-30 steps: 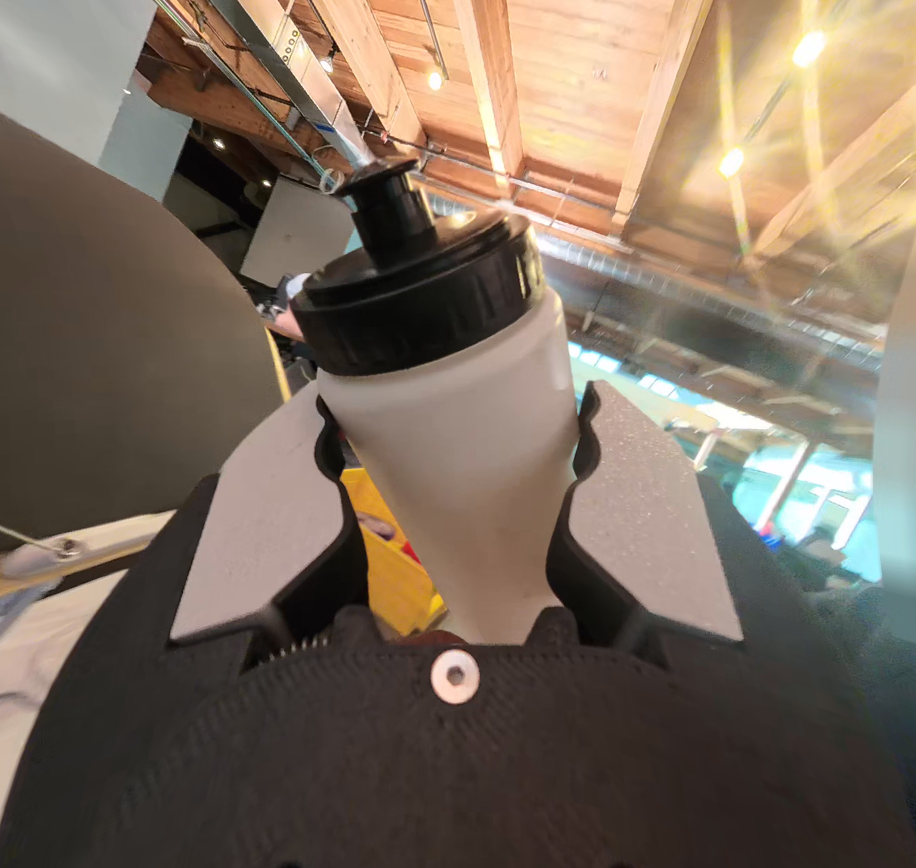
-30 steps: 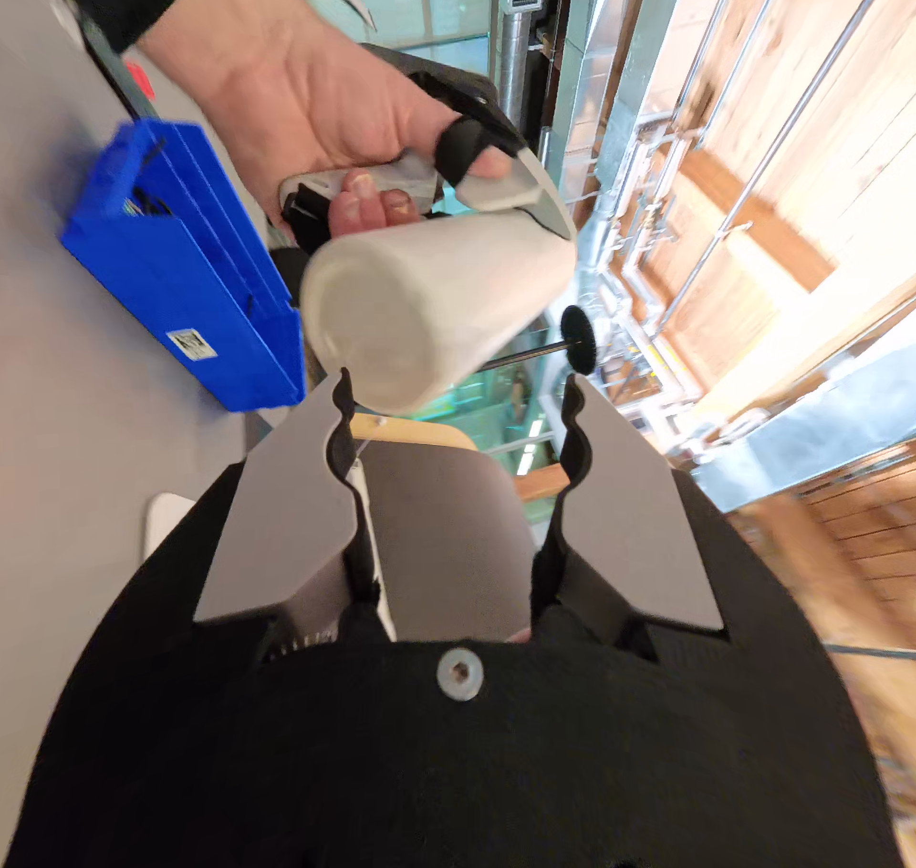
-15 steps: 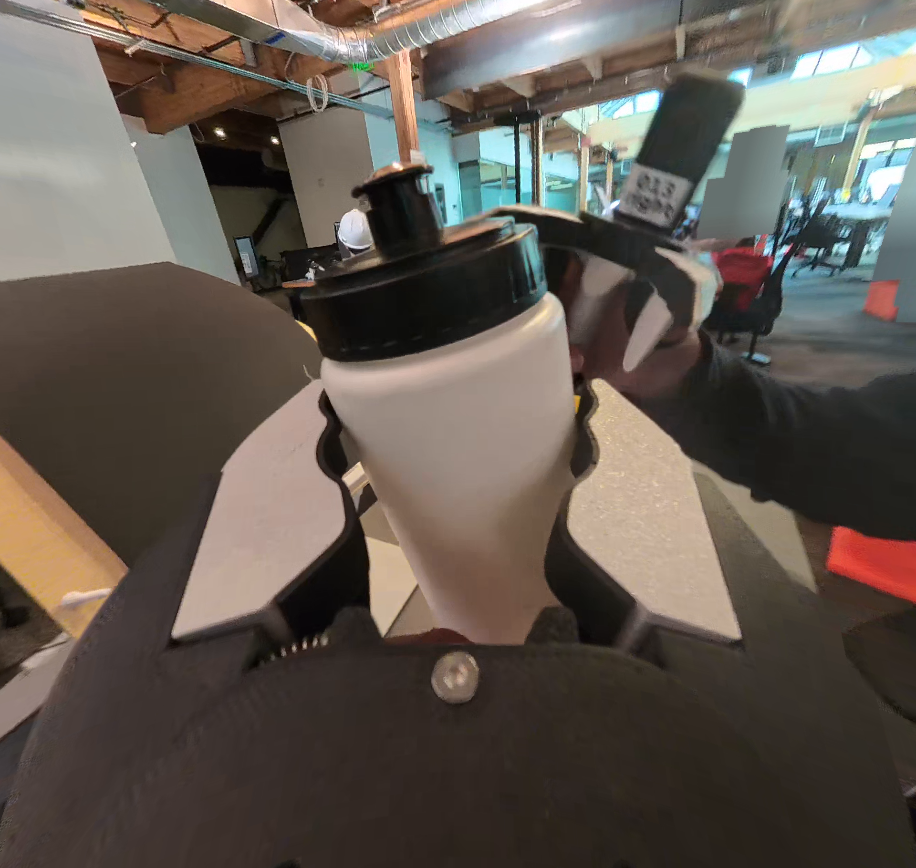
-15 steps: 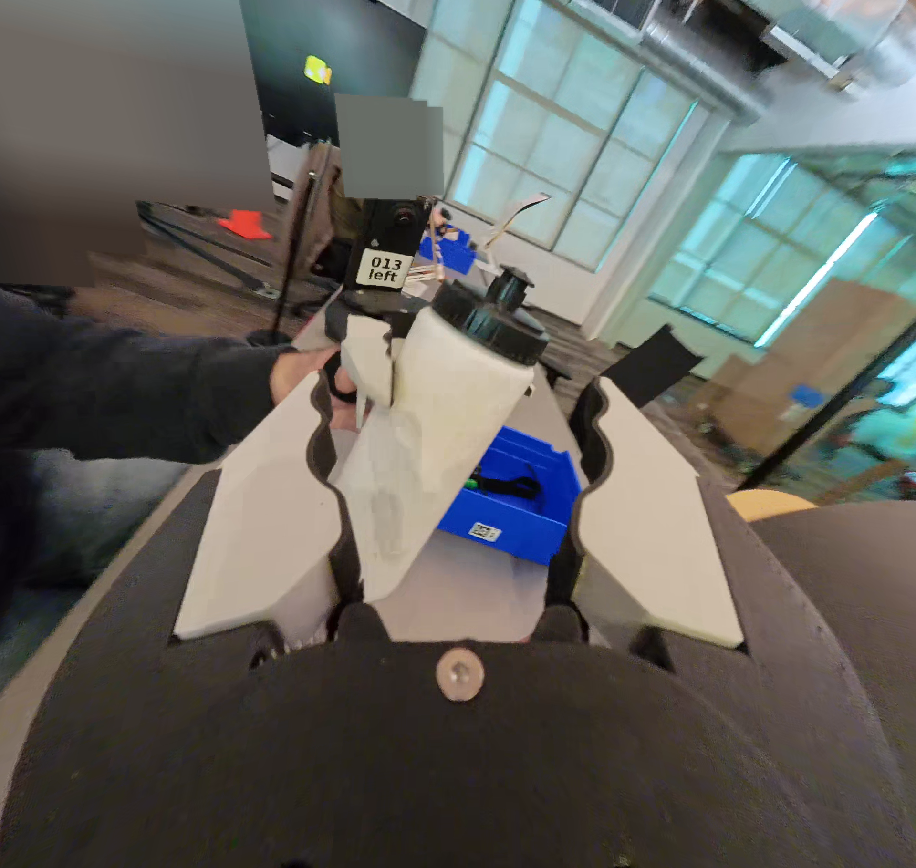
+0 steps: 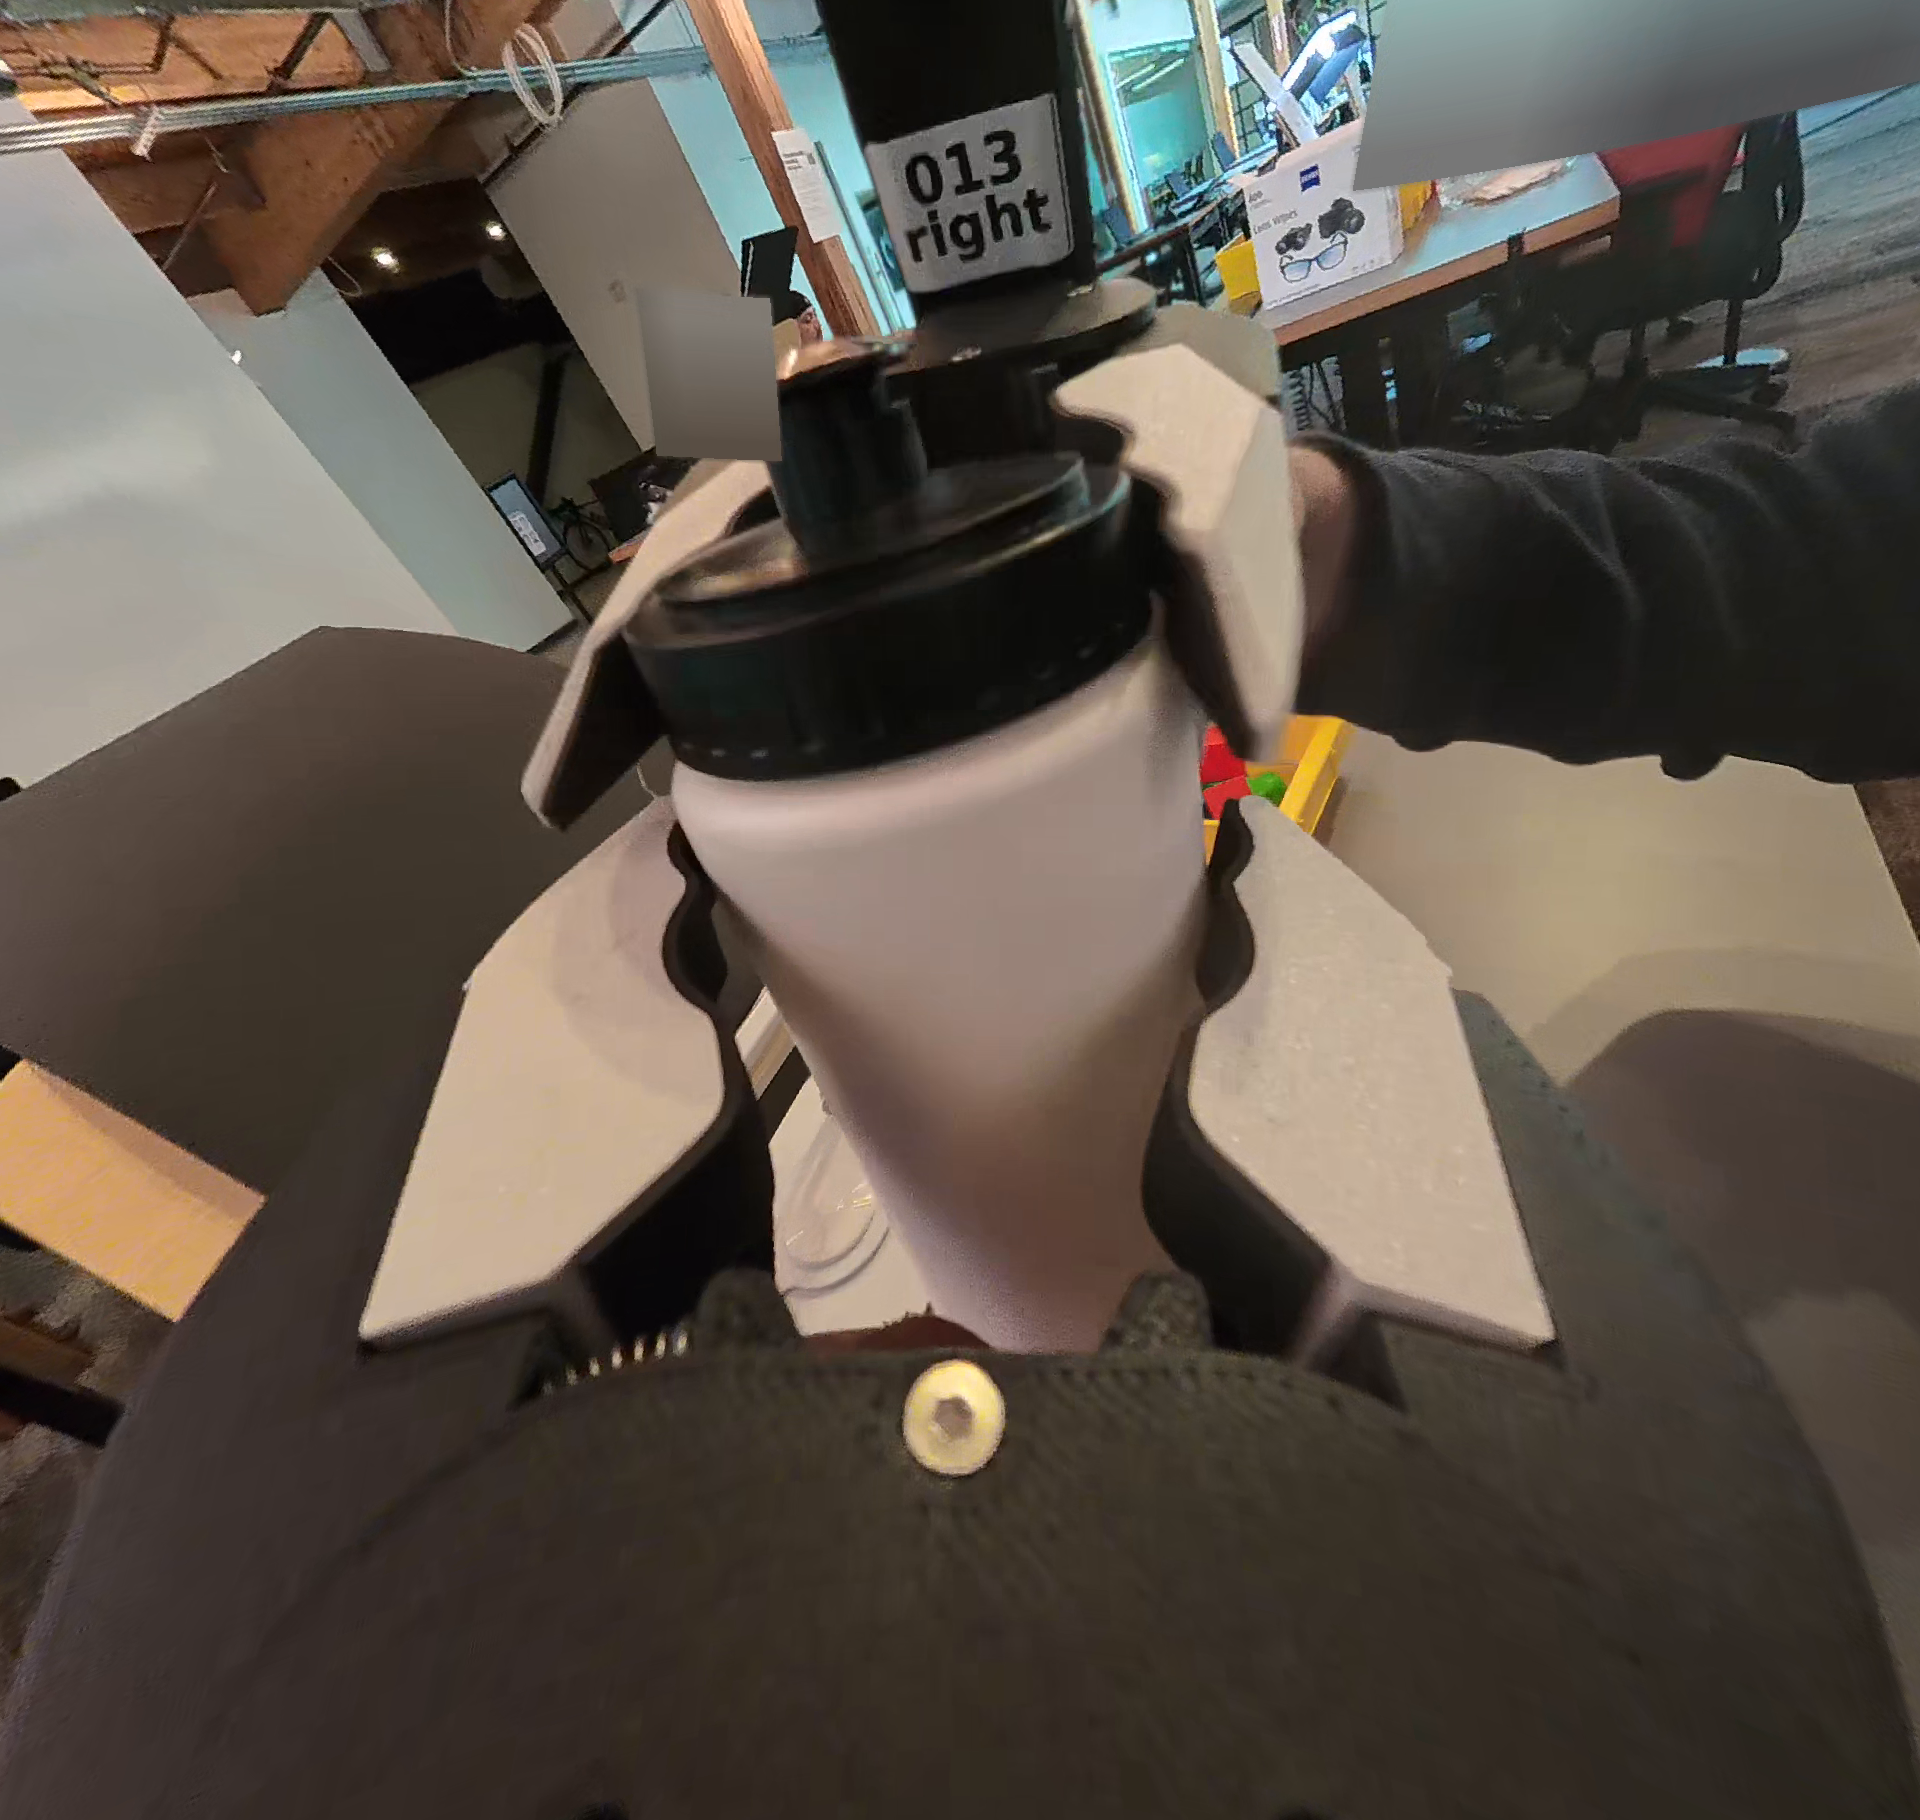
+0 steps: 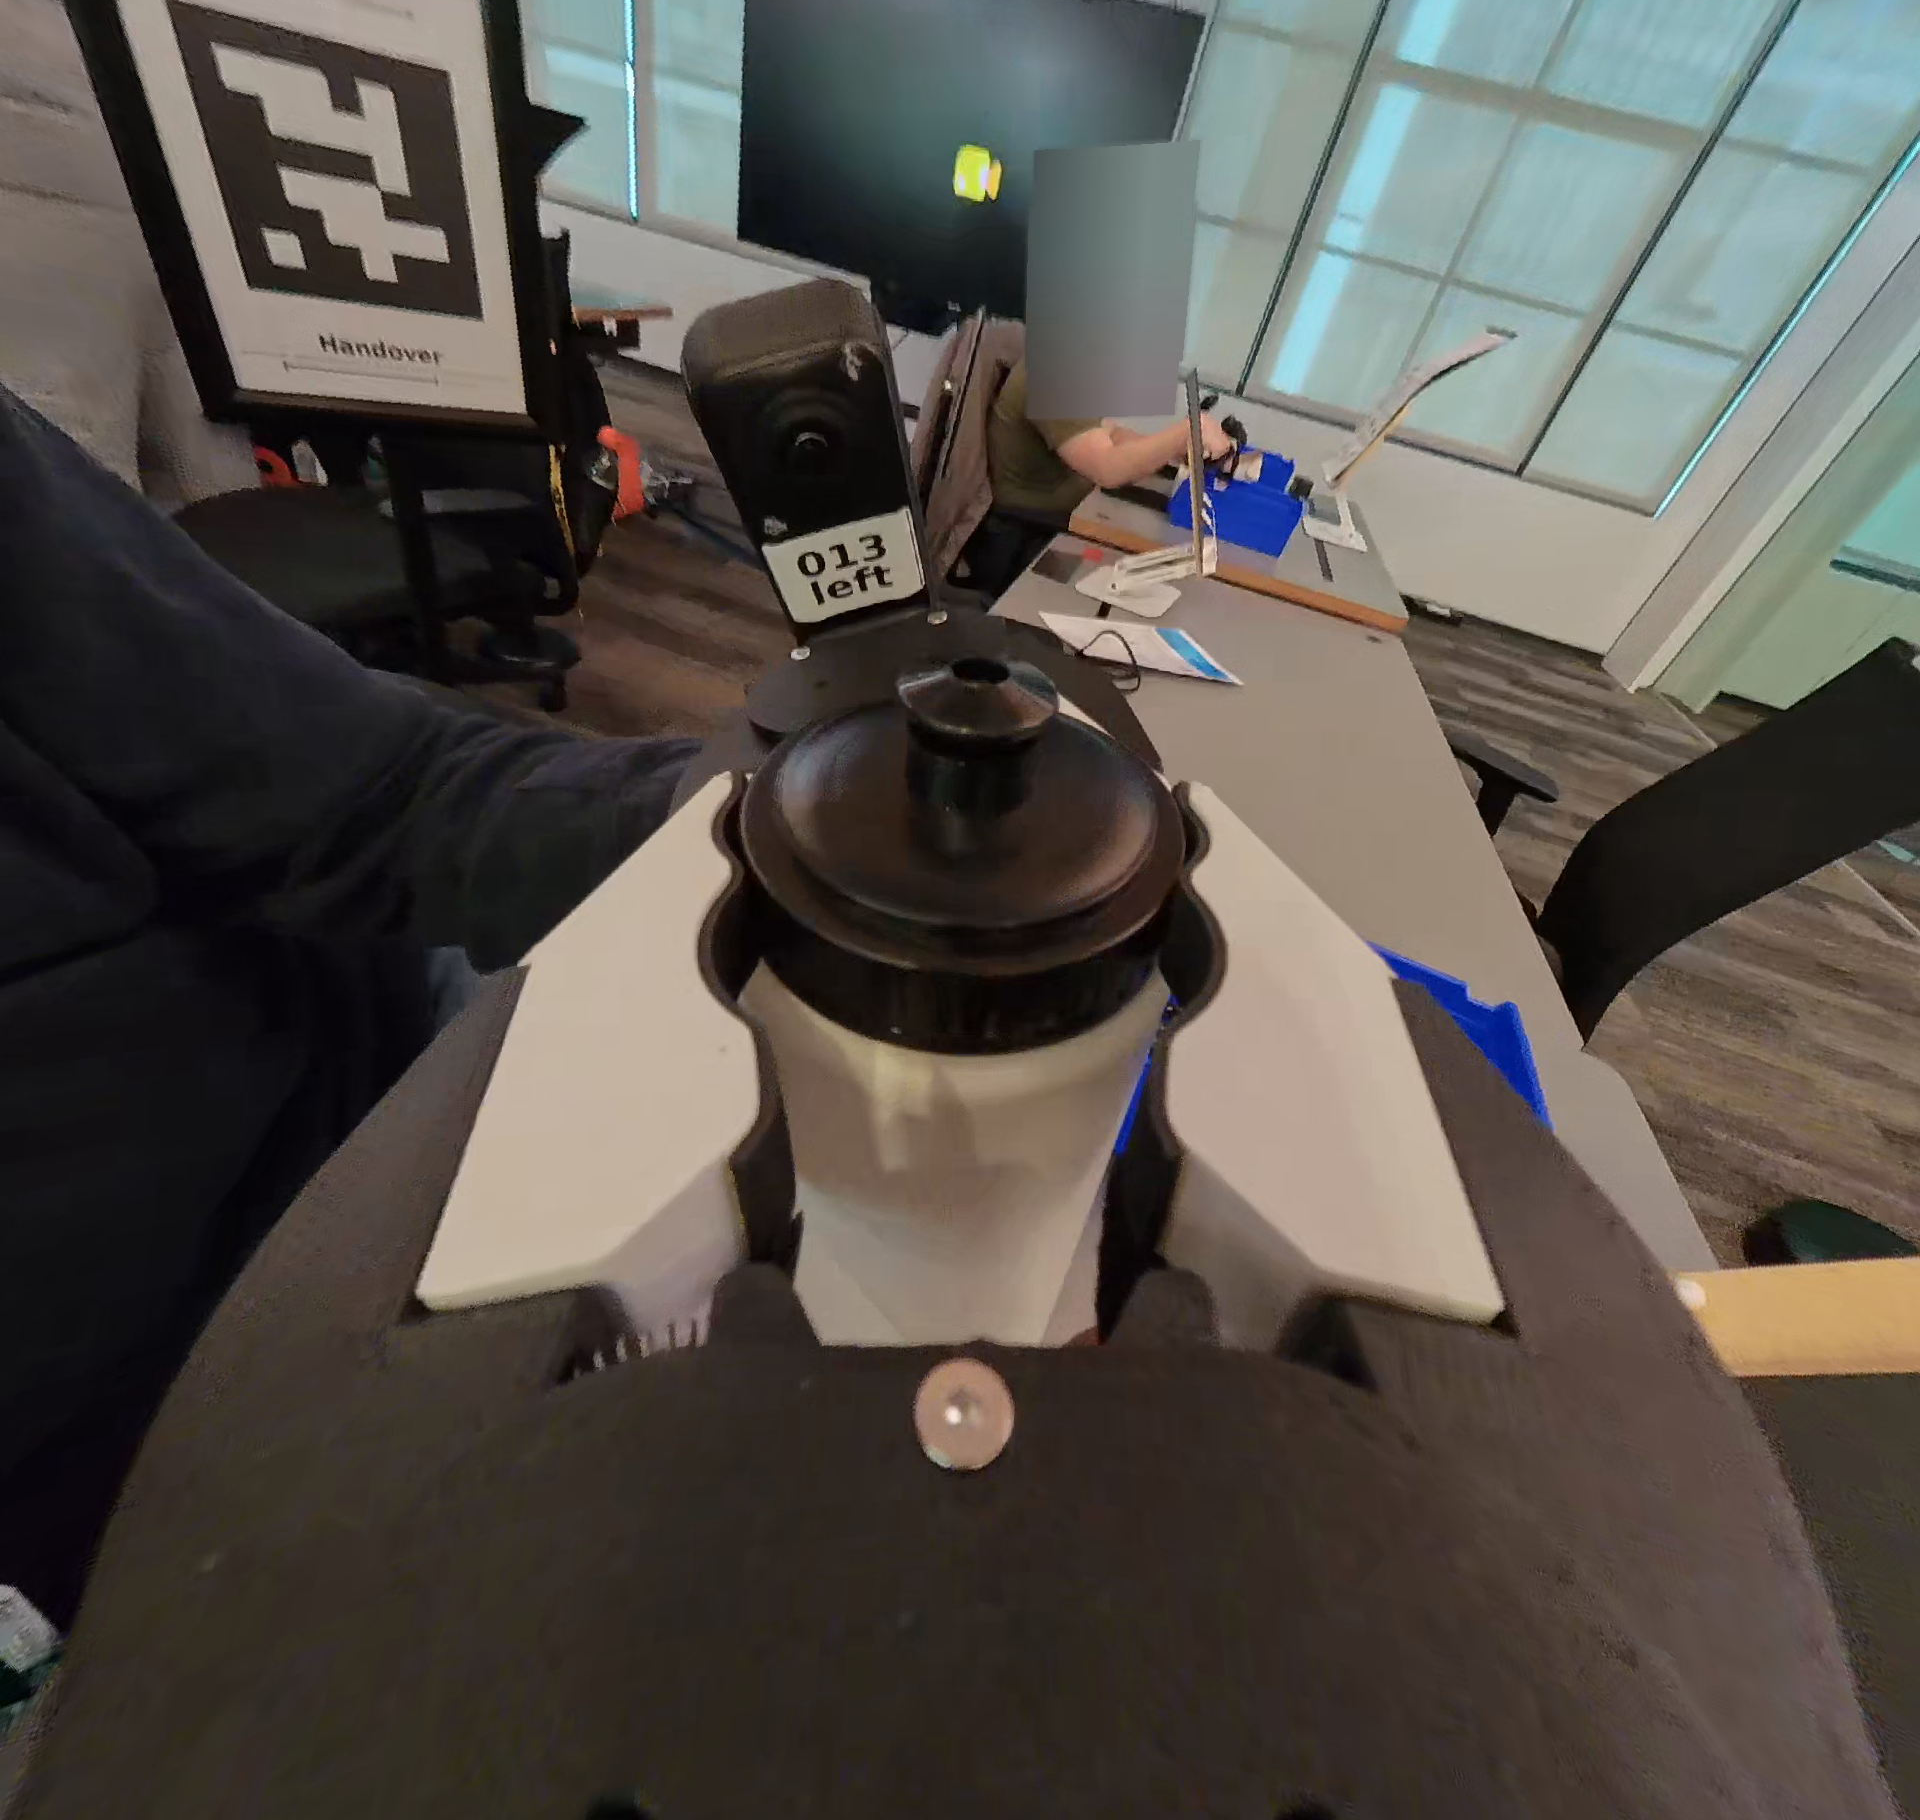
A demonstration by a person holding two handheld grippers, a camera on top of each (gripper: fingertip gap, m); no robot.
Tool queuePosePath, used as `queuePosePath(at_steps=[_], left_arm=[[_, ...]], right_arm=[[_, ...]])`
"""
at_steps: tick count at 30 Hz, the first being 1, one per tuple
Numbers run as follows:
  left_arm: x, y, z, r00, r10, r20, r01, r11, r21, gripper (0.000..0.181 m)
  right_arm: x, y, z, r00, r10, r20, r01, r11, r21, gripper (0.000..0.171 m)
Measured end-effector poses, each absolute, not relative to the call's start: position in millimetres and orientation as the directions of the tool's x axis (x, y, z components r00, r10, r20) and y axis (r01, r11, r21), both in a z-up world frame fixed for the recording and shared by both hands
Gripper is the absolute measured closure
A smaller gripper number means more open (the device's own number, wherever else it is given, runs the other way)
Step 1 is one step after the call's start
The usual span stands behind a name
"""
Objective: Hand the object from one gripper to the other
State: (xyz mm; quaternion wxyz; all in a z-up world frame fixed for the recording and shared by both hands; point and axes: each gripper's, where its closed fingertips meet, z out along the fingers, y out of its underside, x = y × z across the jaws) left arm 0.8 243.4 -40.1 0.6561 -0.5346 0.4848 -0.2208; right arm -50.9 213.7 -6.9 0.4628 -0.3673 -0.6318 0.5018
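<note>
Left wrist view: my left gripper [image 5: 951, 877] is clamping the white squeeze bottle [image 5: 966, 949] by its body, fingers pressed tight on both sides — black cap [image 5: 894, 627] pointing away from me. My right gripper [image 6: 961, 835] is closing around that cap, fingers hugging its rim, though I cannot tell whether they are gripping yet. Behind, a grey table [image 6: 1288, 783] is carrying a blue bin [image 6: 1475, 1032].

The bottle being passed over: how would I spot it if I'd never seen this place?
Find the two grippers facing each other above the grey desk. Between their fingers stands a white bottle with a black screw cap and spout, the only thing both grasp.
</note>
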Motion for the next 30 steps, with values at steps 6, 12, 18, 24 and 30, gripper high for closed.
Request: queuePosePath(at_steps=[6,12,18,24,30], left_arm=[[6,247,-41,0.429,-0.807,-0.405,-0.238,0.332,-0.913,0.090],[-1,248,-45,0.471,-0.845,-0.252,-0.166,0.195,-0.967,0.090],[-29,231,-50,0.241,-0.904,0.353,0.273,-0.286,-0.919,0.081],[-52,232,-73,0.036,-0.819,0.573,0.339,-0.529,-0.778,0.078],[-30,220,-85,-0.111,-0.775,0.623,0.142,-0.632,-0.762,0.068]], right_arm=[[-46,217,-7,-0.271,0.927,0.259,-0.001,0.269,-0.963,0.095],[-36,214,7,-0.154,0.853,0.498,-0.041,0.498,-0.866,0.096],[-33,193,-20,-0.101,0.431,0.897,0.109,0.901,-0.420,0.096],[-40,176,-75,-0.278,-0.183,0.943,0.255,0.932,0.256,0.096],[-50,152,-120,-0.413,-0.443,0.796,0.149,0.829,0.539,0.096]])
